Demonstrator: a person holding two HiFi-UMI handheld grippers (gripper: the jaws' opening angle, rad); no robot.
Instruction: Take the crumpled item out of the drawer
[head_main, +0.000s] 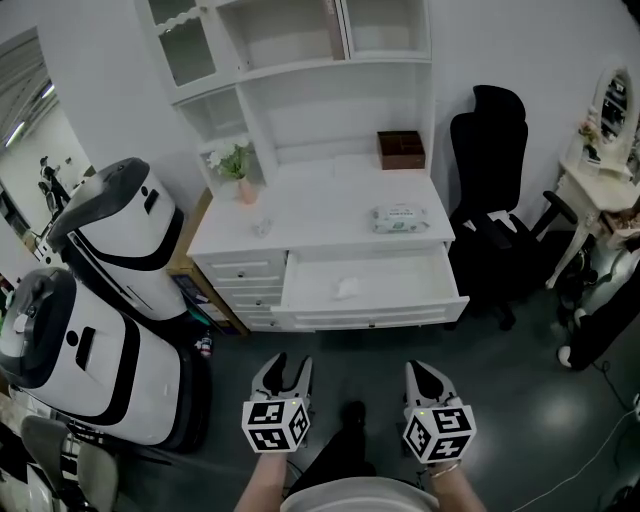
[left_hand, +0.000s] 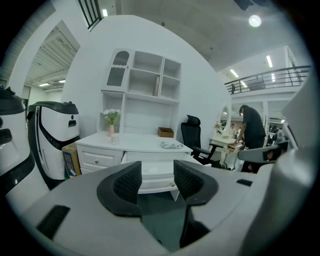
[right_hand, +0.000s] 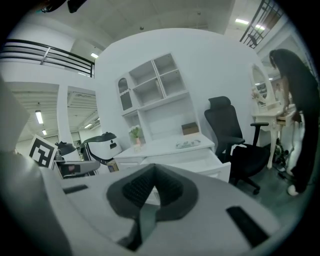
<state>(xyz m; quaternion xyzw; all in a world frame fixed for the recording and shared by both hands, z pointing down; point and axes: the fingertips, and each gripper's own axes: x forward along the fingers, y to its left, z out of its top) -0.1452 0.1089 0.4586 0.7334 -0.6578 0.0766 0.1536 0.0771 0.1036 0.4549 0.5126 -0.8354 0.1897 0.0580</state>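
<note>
The white desk's wide drawer (head_main: 372, 319) stands pulled open. Inside it, on the left half, lies a small white crumpled item (head_main: 347, 289). Both grippers hang low over the dark floor, well short of the drawer front. My left gripper (head_main: 286, 367) is open, its dark pads apart with nothing between them; the left gripper view looks through that gap (left_hand: 157, 175) at the open drawer (left_hand: 156, 184). To its right, my right gripper (head_main: 429, 373) is shut and empty, its fingertips meeting in the right gripper view (right_hand: 153, 173).
A black office chair (head_main: 492, 205) stands right of the desk. Two white and black machines (head_main: 122, 238) (head_main: 75, 362) crowd the left. On the desktop are a wipes pack (head_main: 400, 218), a brown box (head_main: 401, 150) and a potted plant (head_main: 240, 168). A vanity table (head_main: 598, 178) is far right.
</note>
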